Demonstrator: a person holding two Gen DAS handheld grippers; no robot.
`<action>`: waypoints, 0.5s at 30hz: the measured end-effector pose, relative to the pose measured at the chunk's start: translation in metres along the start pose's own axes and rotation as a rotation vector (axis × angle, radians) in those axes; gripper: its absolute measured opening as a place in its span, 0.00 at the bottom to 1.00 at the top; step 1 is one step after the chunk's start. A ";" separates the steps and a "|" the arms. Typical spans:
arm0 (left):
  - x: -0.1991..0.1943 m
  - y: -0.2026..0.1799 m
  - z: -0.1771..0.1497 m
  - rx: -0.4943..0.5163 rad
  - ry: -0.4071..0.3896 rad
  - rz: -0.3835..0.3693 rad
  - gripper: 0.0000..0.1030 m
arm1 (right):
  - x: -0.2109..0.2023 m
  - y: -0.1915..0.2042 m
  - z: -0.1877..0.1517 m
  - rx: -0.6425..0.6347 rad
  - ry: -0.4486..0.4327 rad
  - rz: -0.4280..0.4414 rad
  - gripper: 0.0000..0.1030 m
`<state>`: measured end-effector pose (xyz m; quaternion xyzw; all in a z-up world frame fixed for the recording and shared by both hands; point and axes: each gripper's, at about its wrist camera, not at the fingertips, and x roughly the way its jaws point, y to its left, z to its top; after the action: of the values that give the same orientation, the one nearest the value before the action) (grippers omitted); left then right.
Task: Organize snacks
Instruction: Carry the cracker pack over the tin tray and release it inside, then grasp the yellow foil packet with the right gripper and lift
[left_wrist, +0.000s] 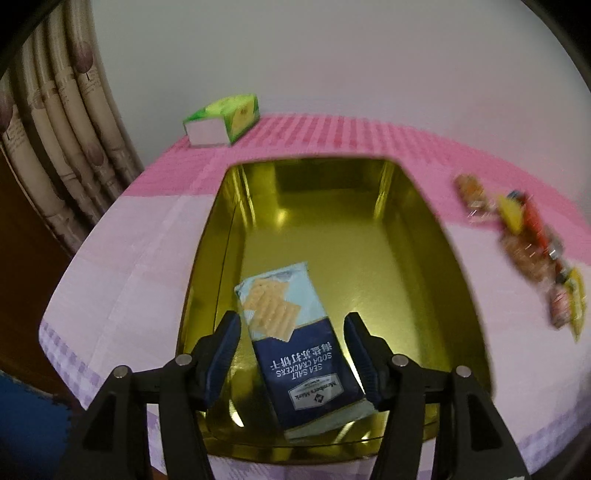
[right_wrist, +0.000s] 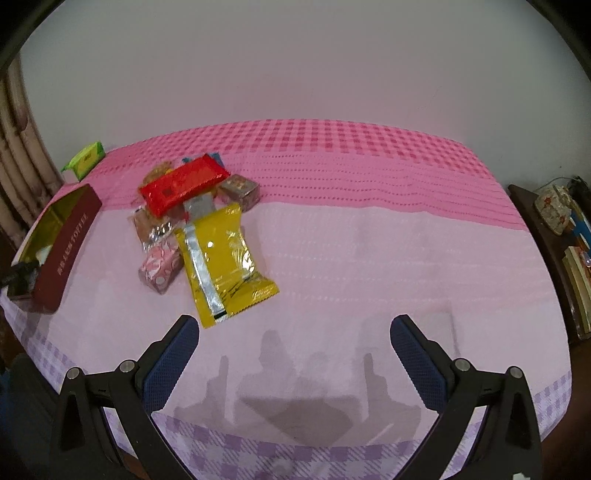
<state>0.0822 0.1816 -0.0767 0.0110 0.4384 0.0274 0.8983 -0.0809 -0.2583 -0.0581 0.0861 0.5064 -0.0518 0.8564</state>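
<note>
- Crackers pack (left_wrist: 291, 343) lies in the gold tin (left_wrist: 369, 229), between the parted pads of the left gripper (left_wrist: 293, 354); neither pad clearly presses it.
- Probably light, its film slick and contents brittle; best held across the long sides.
- Right gripper (right_wrist: 295, 354) hangs wide open and empty, near the yellow sachet (right_wrist: 225, 258) in the snack pile.

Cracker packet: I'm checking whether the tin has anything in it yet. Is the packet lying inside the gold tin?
Yes, the cracker packet lies on the floor of the gold tin, between the left gripper's spread fingers.
</note>
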 end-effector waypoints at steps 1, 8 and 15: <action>-0.004 0.000 0.001 0.001 -0.016 -0.009 0.77 | 0.004 0.003 -0.003 -0.015 0.003 0.003 1.00; -0.088 0.008 -0.006 -0.059 -0.201 -0.111 0.79 | 0.021 0.024 -0.008 -0.090 -0.019 0.036 1.00; -0.144 0.013 -0.052 -0.105 -0.228 -0.195 0.79 | 0.059 0.043 0.010 -0.164 0.005 0.072 1.00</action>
<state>-0.0476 0.1857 0.0057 -0.0755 0.3305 -0.0384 0.9400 -0.0363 -0.2186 -0.1008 0.0339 0.5076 0.0207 0.8607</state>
